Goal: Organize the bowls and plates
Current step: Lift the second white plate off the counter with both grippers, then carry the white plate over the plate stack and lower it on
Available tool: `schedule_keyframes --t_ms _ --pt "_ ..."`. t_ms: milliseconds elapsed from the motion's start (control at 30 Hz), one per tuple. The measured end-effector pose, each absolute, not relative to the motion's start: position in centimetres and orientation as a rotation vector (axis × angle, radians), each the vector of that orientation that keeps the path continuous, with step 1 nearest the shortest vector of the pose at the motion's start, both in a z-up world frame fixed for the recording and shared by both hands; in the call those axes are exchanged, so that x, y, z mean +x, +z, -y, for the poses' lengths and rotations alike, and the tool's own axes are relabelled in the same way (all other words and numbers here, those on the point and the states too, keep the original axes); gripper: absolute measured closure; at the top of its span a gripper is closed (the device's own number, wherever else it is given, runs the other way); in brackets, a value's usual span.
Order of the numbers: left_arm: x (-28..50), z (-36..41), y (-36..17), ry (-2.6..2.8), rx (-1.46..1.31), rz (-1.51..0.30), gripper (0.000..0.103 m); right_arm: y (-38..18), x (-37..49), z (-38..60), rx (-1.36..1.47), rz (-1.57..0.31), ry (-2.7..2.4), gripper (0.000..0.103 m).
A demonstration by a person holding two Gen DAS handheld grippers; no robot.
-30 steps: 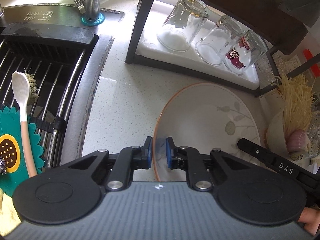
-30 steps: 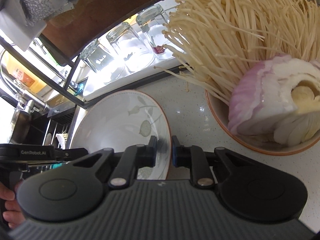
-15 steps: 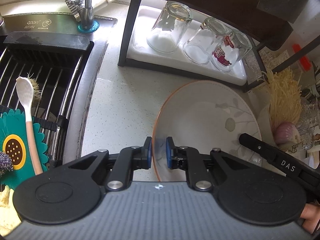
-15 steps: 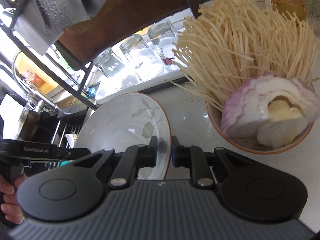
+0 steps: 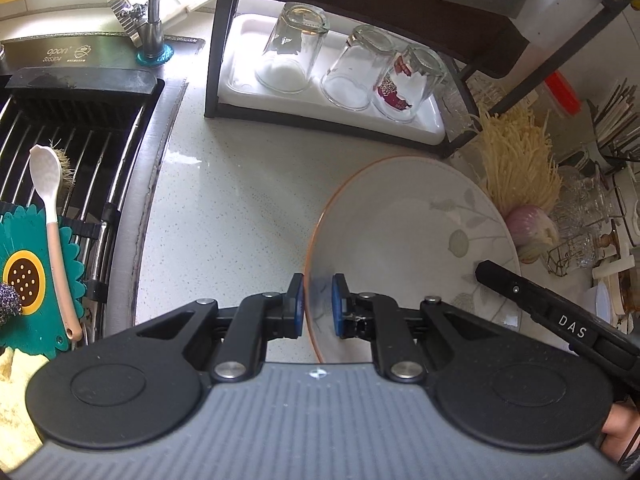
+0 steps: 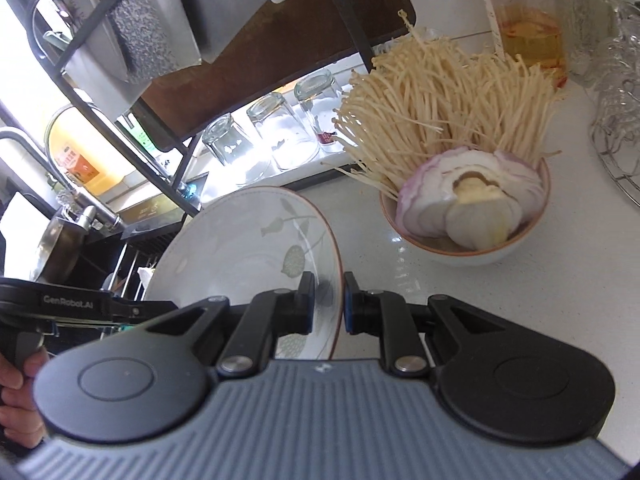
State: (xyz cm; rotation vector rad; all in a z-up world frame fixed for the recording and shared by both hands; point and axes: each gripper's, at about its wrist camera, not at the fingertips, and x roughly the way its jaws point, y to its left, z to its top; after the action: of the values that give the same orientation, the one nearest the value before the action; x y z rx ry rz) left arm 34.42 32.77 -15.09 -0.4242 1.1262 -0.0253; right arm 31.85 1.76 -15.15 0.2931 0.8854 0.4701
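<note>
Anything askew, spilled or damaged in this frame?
Nothing broken or spilled. The one oddity is the leaf-patterned plate: left tongs and right tongs each pinch opposite rims, holding it tilted above the counter. Enoki mushrooms overhang their small bowl, with none fallen out.

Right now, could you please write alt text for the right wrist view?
The right tongs grip the rim of a white leaf-patterned plate. To its right stands a bowl of enoki mushrooms and sliced onion; three upturned glasses sit behind.
</note>
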Motion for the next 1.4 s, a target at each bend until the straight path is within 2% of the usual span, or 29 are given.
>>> schedule_keyframes --t_ms 1133,1400 --pt "26.5 -25.0 -13.6 -0.219 -0.396 -1.142 0.09 -13.1 20.6 6.2 0.342 -0.853 0.278 0.086" --pt "25.4 -23.9 -15.0 -0.238 -0.415 -1.159 0.09 -13.3 18.7 7.0 0.293 -0.86 0.243 0.086"
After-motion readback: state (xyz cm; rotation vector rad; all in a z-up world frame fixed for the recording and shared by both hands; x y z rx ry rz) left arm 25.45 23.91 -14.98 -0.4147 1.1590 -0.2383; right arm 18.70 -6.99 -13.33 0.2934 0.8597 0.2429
